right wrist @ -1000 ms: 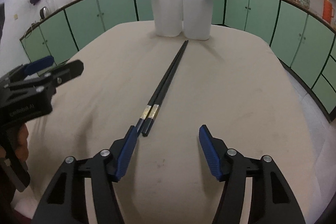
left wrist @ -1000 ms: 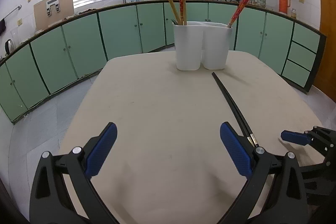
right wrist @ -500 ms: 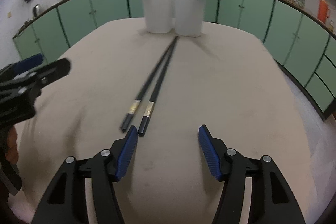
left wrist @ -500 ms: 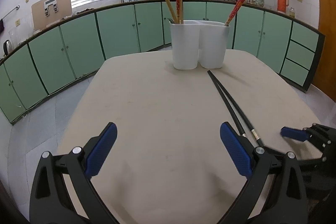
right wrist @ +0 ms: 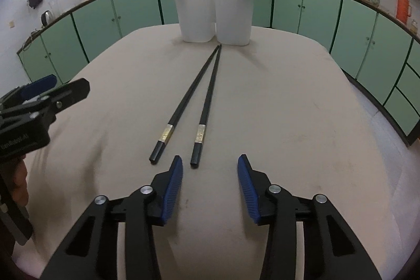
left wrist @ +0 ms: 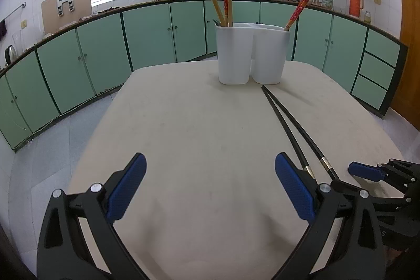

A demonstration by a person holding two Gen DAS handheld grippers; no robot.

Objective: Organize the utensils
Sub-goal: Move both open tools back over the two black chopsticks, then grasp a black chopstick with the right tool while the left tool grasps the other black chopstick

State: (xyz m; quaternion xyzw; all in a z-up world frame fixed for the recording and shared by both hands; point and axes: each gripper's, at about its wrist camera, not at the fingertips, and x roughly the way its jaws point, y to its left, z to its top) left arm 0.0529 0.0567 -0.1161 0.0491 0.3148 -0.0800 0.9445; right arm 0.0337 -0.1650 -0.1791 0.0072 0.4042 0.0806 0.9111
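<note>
Two black chopsticks (right wrist: 195,99) with gold bands lie on the beige table (right wrist: 288,109), tips meeting near a white two-compartment holder (right wrist: 214,15), thick ends spread apart. They also show in the left wrist view (left wrist: 291,130). The holder (left wrist: 252,54) has wooden and red chopsticks in its left compartment and red ones in its right. My right gripper (right wrist: 210,188) is open and empty, just behind the chopsticks' thick ends. My left gripper (left wrist: 210,190) is open and empty over bare table to their left.
Green kitchen cabinets (left wrist: 105,54) run around the room behind the table. The table's edges drop to a tiled floor (left wrist: 52,138) on the left and on the right. The left gripper's body (right wrist: 34,106) shows at the left edge of the right wrist view.
The two chopsticks' thick ends have spread apart on the table. My right gripper has drawn back a little from them. The left gripper has barely moved.
</note>
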